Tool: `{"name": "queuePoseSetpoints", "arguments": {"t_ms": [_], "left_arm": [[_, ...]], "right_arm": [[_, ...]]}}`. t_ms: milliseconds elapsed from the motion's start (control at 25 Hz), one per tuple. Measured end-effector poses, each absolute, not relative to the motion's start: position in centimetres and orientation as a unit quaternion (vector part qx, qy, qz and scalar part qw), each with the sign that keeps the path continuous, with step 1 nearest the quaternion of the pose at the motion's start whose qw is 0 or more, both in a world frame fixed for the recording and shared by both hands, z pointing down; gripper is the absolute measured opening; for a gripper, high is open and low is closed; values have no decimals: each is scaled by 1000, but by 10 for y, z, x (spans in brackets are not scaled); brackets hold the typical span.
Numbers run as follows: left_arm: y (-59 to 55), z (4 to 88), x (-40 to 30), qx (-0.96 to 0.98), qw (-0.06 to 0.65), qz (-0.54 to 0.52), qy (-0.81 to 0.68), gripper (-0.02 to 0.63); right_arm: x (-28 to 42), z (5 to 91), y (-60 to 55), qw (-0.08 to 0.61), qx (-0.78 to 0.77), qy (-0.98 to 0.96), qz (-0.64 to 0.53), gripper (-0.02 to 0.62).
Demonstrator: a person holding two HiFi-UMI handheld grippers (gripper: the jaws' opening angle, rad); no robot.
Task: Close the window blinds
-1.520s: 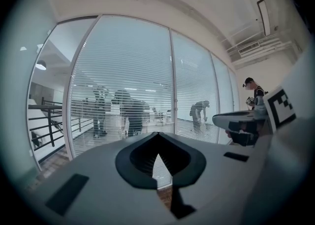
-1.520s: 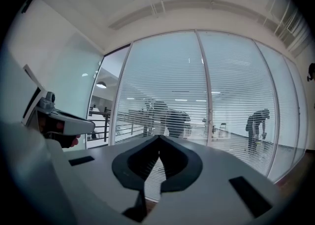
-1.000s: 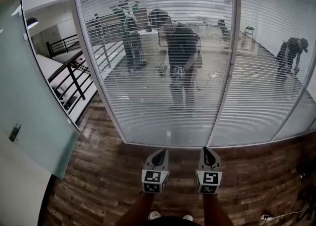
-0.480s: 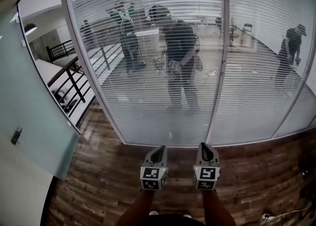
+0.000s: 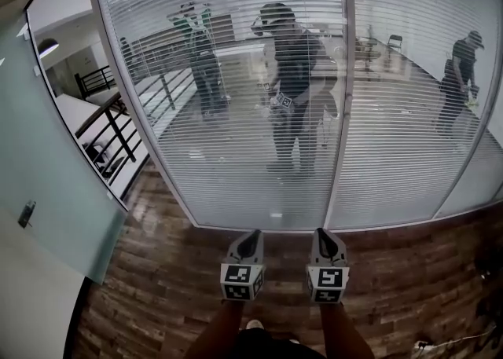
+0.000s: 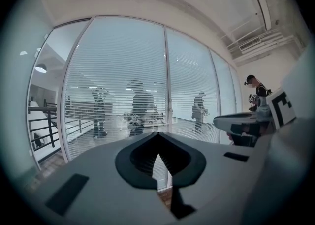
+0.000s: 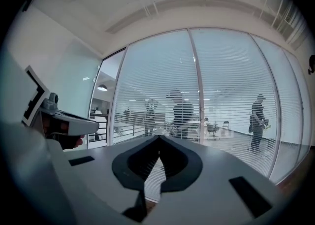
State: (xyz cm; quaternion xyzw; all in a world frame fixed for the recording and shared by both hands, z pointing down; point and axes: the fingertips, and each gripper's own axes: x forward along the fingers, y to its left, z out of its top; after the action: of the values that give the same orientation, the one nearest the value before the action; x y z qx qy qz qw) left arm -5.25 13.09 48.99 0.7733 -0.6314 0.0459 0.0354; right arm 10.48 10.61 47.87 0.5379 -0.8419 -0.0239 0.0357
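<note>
White slatted blinds [image 5: 236,75] hang behind a tall glass wall, their slats tilted enough that people show through. A slim vertical frame post [image 5: 343,98] splits the panes. My left gripper [image 5: 250,238] and right gripper [image 5: 324,234] are held side by side, low in the head view, pointing at the foot of the glass and a short way from it. Both are shut with nothing between the jaws. In the left gripper view the jaws of the left gripper [image 6: 157,134] meet before the blinds [image 6: 118,71]. The right gripper view shows the right gripper [image 7: 159,138] the same way, facing the blinds [image 7: 162,81].
A frosted glass panel [image 5: 47,169] stands at the left, with a black railing [image 5: 118,130] past it. Beyond the glass stand a person [image 5: 295,90] in the middle and another [image 5: 460,82] at the right. The floor [image 5: 409,271] is wood planks; a cable [image 5: 440,343] lies at the bottom right.
The glass wall and its post have slid left in the head view and come a little nearer. Both grippers advanced together, still shut. The middle person beyond the glass shifted.
</note>
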Motion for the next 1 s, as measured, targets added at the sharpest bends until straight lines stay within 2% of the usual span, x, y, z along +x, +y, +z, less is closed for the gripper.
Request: {"name": "queuePoseSetpoints", "arguments": {"t_ms": [440, 1000], "left_arm": [[80, 498, -44, 784, 40, 46, -618, -8], [-12, 500, -62, 806, 42, 50, -589, -8]], "right_arm": [[114, 496, 58, 68, 560, -826, -19, 2], [92, 492, -19, 54, 573, -818, -18, 2]]}}
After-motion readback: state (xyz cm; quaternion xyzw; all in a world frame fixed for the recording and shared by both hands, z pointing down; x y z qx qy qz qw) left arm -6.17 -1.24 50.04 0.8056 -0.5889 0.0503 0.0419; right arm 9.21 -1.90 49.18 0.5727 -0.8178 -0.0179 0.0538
